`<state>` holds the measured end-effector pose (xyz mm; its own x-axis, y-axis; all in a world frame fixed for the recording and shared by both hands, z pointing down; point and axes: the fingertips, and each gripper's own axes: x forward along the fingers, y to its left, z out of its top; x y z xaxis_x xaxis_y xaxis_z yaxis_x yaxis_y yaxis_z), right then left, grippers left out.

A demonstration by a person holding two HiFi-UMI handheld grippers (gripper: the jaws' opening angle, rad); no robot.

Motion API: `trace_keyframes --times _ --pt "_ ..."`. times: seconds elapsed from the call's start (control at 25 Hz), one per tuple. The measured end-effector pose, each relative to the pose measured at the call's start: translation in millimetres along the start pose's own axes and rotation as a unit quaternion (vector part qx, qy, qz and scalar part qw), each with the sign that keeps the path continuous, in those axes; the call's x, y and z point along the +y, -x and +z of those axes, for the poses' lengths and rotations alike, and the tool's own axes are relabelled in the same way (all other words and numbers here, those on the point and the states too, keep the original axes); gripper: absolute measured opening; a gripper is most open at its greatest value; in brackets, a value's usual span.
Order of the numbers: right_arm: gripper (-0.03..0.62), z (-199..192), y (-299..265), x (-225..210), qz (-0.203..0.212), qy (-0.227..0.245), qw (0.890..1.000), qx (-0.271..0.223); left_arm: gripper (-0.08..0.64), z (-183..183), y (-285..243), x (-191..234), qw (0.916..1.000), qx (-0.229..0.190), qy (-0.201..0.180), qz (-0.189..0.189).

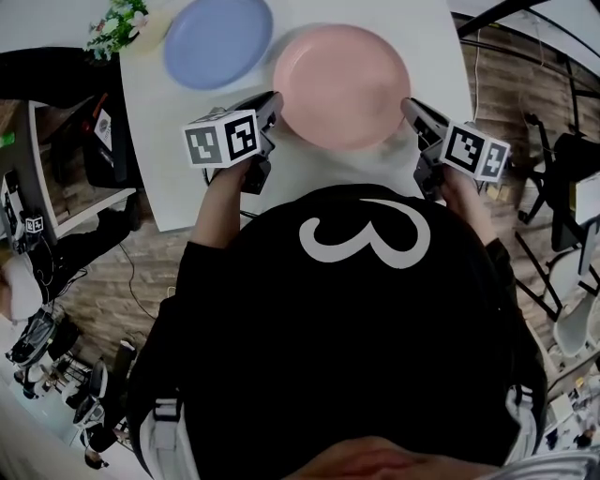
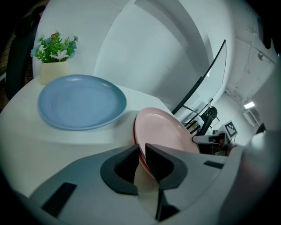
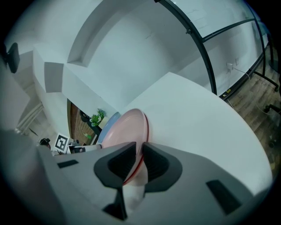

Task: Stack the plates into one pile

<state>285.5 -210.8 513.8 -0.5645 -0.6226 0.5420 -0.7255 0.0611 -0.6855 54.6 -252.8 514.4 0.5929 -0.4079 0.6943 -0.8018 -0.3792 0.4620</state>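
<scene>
Two grippers, one pink plate

Both grip the pink plate (image 1: 342, 82) by opposite rims: left gripper (image 1: 275, 101) and right gripper (image 1: 411, 105), jaws narrow, each clamped on its edge. A red edge shows under the rim. The plate is over the white table (image 1: 187, 150), just beside the blue plate (image 1: 217, 39), which lies flat near a potted plant (image 1: 117, 26).

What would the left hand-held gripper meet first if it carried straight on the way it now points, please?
The pink plate: the left hand-held gripper is shut on its rim. Past that, it probably angles down into the white table, though depth is unclear.
</scene>
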Motion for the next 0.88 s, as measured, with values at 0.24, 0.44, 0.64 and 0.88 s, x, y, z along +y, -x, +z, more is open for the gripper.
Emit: trace_keyframes --times 0.24,0.44,0.64,0.88 --pt "0.049 0.7 -0.3 0.6 0.002 0.011 1.0 0.002 0.049 0.0 -0.1 -1.1 1.0 -0.005 -0.006 0.002" --pt "0.061 0.9 0.3 2.5 0.002 0.019 1.0 0.004 0.049 -2.0 1.5 -3.1 0.9999 -0.006 -0.011 0.008" --pt "0.105 4.2 -0.4 6.3 0.015 0.018 1.0 -0.009 0.049 -3.0 1.3 -3.2 0.9999 -0.013 -0.005 0.007" --pt "0.145 5.3 0.4 9.3 0.021 0.024 0.999 -0.021 0.049 -3.5 3.2 -4.1 0.9997 -0.024 0.005 0.005"
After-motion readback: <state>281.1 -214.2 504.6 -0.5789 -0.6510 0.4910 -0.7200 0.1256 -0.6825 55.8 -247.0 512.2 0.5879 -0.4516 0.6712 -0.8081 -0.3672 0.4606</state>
